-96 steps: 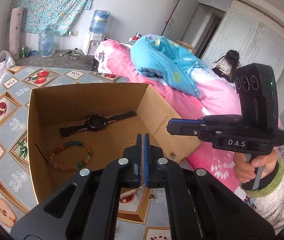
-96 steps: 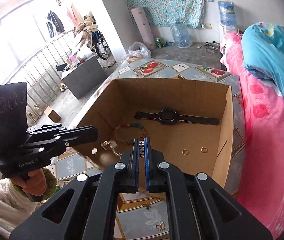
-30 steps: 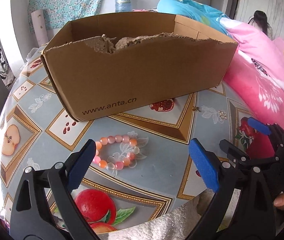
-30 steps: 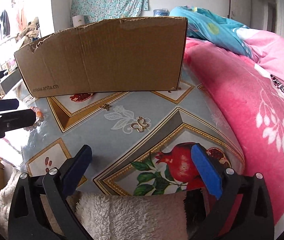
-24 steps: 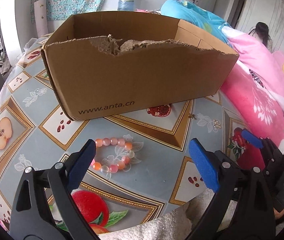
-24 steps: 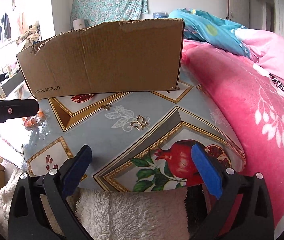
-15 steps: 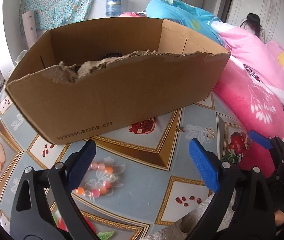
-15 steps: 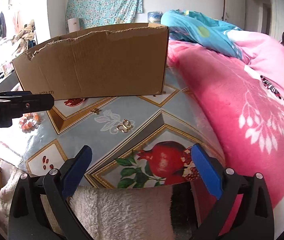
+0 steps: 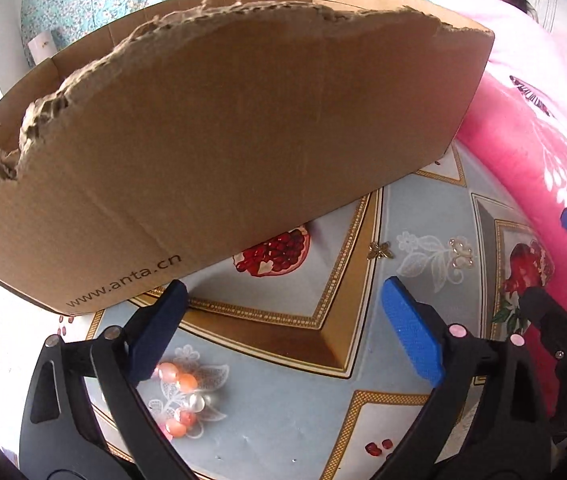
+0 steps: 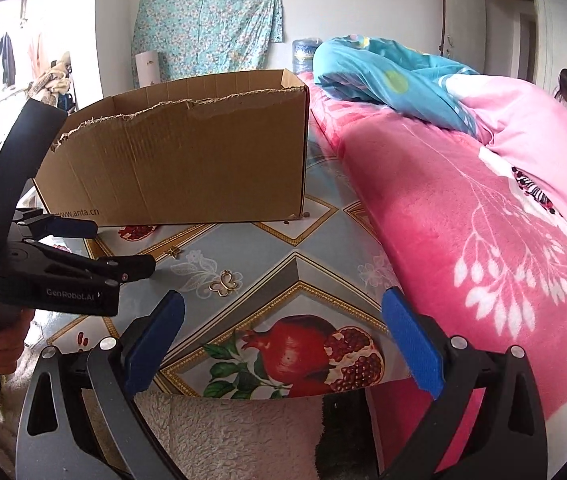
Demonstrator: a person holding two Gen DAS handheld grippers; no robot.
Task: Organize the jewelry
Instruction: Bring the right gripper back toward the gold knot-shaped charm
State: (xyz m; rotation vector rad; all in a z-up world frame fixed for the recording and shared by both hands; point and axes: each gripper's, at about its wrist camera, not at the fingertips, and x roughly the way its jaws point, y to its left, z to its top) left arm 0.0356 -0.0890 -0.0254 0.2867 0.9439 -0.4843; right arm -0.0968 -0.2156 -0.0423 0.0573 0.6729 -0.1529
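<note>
On the fruit-patterned tablecloth (image 9: 423, 208), outside the torn brown cardboard box (image 9: 223, 128), a pink beaded bracelet (image 9: 181, 400) and two small gold butterfly charms (image 9: 379, 250) await boxing; left gripper (image 9: 283, 328) and right gripper (image 10: 283, 336) gape wide, empty.

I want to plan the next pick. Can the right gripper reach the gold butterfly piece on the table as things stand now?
Probably yes. The right gripper is open, and the gold butterfly piece lies on bare tablecloth ahead, nothing between them.

I am seeing the box (image 9: 219, 128) sitting at twelve o'clock on the table (image 9: 283, 420), the bead bracelet (image 9: 181, 404) lying at seven.
</note>
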